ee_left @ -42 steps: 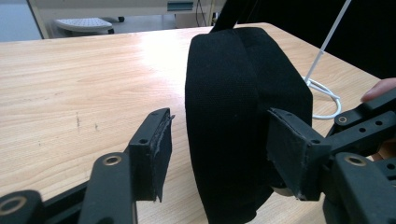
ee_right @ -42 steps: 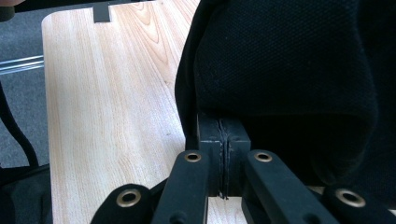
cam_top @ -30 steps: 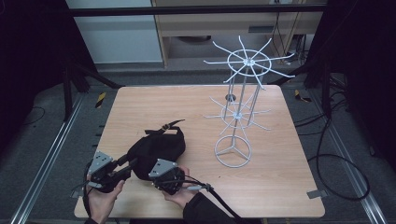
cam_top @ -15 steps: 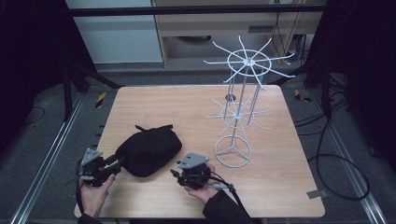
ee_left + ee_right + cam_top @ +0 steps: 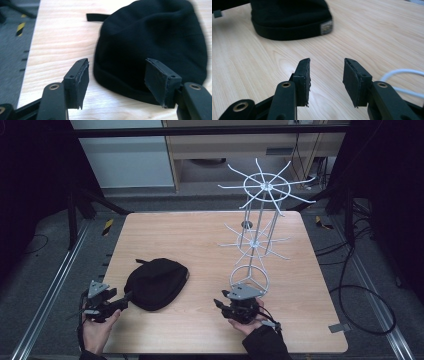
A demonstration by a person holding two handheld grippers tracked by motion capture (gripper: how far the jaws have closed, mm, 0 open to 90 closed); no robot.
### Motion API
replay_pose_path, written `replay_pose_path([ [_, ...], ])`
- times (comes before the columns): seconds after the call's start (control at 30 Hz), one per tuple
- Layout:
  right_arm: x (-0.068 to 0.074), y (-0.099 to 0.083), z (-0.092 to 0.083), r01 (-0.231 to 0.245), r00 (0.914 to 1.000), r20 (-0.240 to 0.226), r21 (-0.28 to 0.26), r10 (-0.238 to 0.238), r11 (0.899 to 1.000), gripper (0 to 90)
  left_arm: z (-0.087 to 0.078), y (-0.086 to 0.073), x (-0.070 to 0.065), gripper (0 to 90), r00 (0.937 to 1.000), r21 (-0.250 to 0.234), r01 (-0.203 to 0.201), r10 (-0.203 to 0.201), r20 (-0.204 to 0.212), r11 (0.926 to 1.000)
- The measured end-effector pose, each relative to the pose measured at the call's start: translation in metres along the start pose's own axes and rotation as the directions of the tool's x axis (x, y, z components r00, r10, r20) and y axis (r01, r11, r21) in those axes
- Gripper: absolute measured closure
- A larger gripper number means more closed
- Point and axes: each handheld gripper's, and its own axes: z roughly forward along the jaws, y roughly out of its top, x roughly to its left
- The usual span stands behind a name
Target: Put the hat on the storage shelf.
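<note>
Cap [image 5: 152, 42] of soft black cloth, likely light and limp; folded brim just beyond left gripper's [image 5: 122, 82] wide-spread fingers offers best hold; right gripper [image 5: 325, 80] part-spread, empty.

Wooden table [image 5: 200, 235], grey carpet floor [image 5: 45, 270].

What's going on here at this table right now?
A person sits at a wooden table with a gripper in each hand. A black cap lies flat near the front. The left gripper is open with its jaws aimed at the cap's edge, not touching it. The right gripper is open over bare wood, apart from the cap. A white wire rack stands on the right with nothing hanging on it.
</note>
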Motion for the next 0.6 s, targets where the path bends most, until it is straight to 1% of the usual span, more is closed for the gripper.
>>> replay_pose_path([
  [0.03,-0.004,-0.002,-0.006,-0.011,0.9999,0.01,-0.007,0.011,1.0,56.6,-0.002,0.001,-0.001,35.7,0.9999,-0.009,-0.013,0.013,0.003,0.9999],
  [0.07,-0.01,-0.005,-0.015,-0.022,0.9993,0.031,-0.019,0.023,1.0,55.4,-0.006,0.005,-0.003,35.2,0.9989,-0.035,-0.042,0.043,0.02,0.9985],
  [0.1,-0.01,-0.005,-0.015,-0.022,0.9993,0.031,-0.019,0.023,1.0,55.4,-0.006,0.005,-0.003,35.0,0.9989,-0.035,-0.042,0.043,0.02,0.9985],
  [0.13,-0.016,-0.009,-0.024,-0.028,0.9983,0.051,-0.031,0.03,0.999,53.9,-0.008,0.01,-0.005,34.7,0.9964,-0.055,-0.066,0.068,0.05,0.9963],
  [0.17,-0.016,-0.009,-0.024,-0.028,0.9983,0.051,-0.031,0.03,0.999,53.9,-0.008,0.01,-0.005,34.0,0.9964,-0.055,-0.066,0.068,0.05,0.9963],
  [0.2,-0.022,-0.013,-0.032,-0.036,0.9968,0.07,-0.038,0.038,0.999,52.3,-0.007,0.015,-0.008,33.8,0.9928,-0.06,-0.093,0.097,0.069,0.9939],
  [0.23,-0.022,-0.013,-0.032,-0.036,0.9968,0.07,-0.038,0.038,0.999,52.3,-0.007,0.015,-0.008,33.8,0.9928,-0.06,-0.093,0.097,0.069,0.9939],
  [0.27,-0.025,-0.016,-0.036,-0.044,0.9959,0.078,-0.04,0.047,0.998,51.5,-0.007,0.018,-0.009,33.8,0.9912,-0.061,-0.105,0.109,0.075,0.9927],
  [0.3,-0.032,-0.023,-0.044,-0.067,0.9926,0.099,-0.038,0.07,0.997,49.5,-0.006,0.021,-0.011,33.8,0.9892,-0.066,-0.112,0.117,0.087,0.9915],
  [0.33,-0.036,-0.026,-0.048,-0.079,0.9905,0.11,-0.035,0.082,0.996,48.2,-0.004,0.027,-0.013,33.8,0.9867,-0.068,-0.131,0.137,0.088,0.989],
  [0.37,-0.039,-0.028,-0.05,-0.092,0.988,0.121,-0.03,0.095,0.995,47.6,-0.002,0.031,-0.014,33.9,0.9848,-0.07,-0.141,0.148,0.092,0.9875],
  [0.4,-0.039,-0.028,-0.05,-0.092,0.988,0.121,-0.03,0.095,0.995,47.6,-0.002,0.031,-0.014,34.0,0.9848,-0.07,-0.141,0.148,0.092,0.9875],
  [0.47,-0.046,-0.034,-0.058,-0.115,0.9822,0.146,-0.026,0.118,0.993,46.7,0.001,0.038,-0.016,34.0,0.9814,-0.072,-0.158,0.164,0.099,0.9849],
  [0.5,-0.049,-0.036,-0.061,-0.127,0.9794,0.155,-0.025,0.129,0.992,46.2,0.003,0.041,-0.017,34.0,0.9792,-0.071,-0.168,0.174,0.104,0.9833],
  [0.53,-0.055,-0.04,-0.068,-0.133,0.9741,0.182,-0.022,0.134,0.991,44.9,0.008,0.046,-0.019,34.0,0.9738,-0.058,-0.196,0.202,0.105,0.9788],
  [0.57,-0.057,-0.041,-0.07,-0.134,0.9722,0.191,-0.022,0.136,0.991,44.5,0.011,0.048,-0.02,34.0,0.9713,-0.052,-0.208,0.213,0.107,0.9767],
  [0.6,-0.06,-0.043,-0.073,-0.133,0.97,0.202,-0.025,0.136,0.991,43.9,0.014,0.051,-0.021,34.0,0.9703,-0.048,-0.211,0.215,0.11,0.9763],
])
